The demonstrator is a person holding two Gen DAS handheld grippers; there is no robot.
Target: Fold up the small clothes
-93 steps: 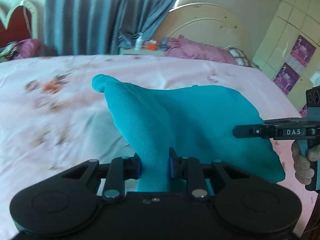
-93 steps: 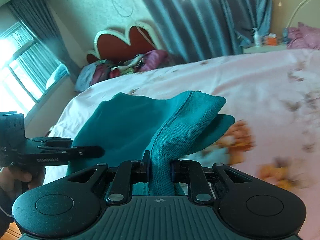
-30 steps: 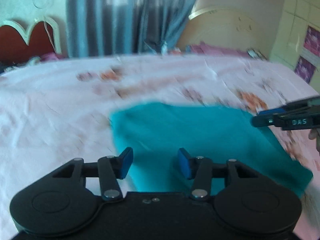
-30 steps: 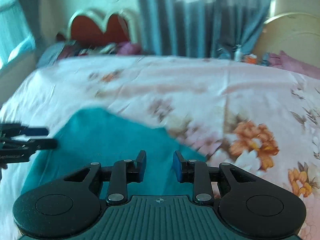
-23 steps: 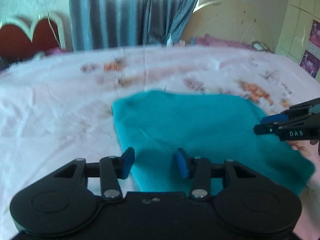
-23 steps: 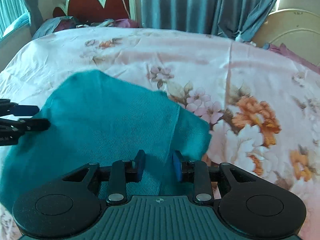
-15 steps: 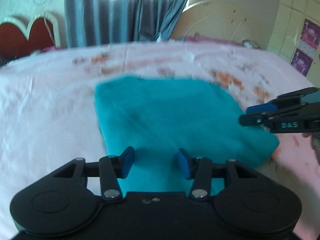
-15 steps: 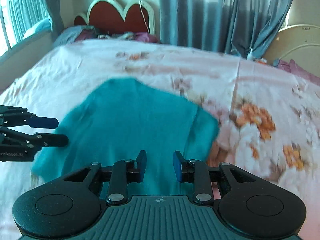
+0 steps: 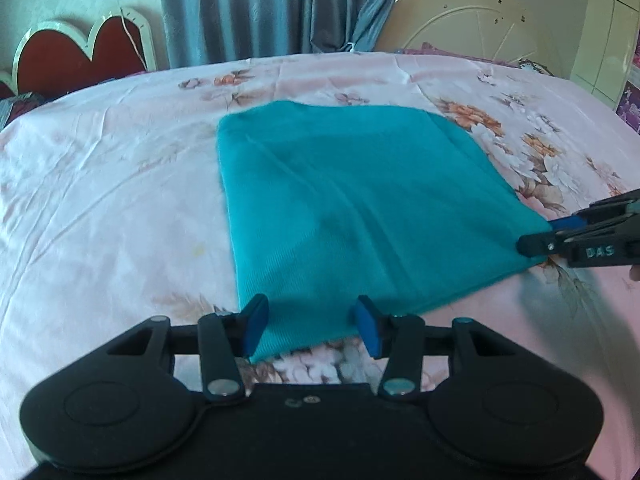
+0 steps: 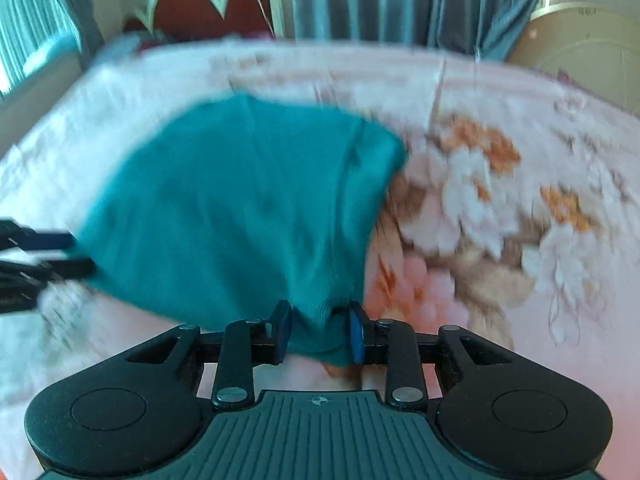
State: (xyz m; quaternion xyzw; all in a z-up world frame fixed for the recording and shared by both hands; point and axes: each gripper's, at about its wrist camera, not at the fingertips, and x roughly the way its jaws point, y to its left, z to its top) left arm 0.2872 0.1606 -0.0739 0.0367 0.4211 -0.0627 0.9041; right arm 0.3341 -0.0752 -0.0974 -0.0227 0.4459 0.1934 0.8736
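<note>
Left wrist view: teal garment [image 9: 352, 208] lies flat on the bed [image 9: 104, 200], over the pink floral sheet, folded to a rough rectangle. Long axis runs from the near edge by the camera away toward the curtains [image 9: 256, 8]; the far edge is straight, and the right edge slants outward toward the near right corner. Left hand-held gripper [image 9: 312, 326] hangs over the near left corner, blue pads spread apart, nothing pinched, cloth edge lying below and between them. Right hand-held gripper [image 9: 538, 236] enters from the right, tips at the near right corner of the garment.

Right wrist view (motion-blurred): right hand-held gripper [image 10: 320, 332] has a bunched corner of the garment [image 10: 240, 208] filling the gap between its pads; whether the pads actually press on it, cannot tell. Left hand-held gripper [image 10: 76, 256] shows at the left edge, jaws parted, touching the garment's near left corner.
</note>
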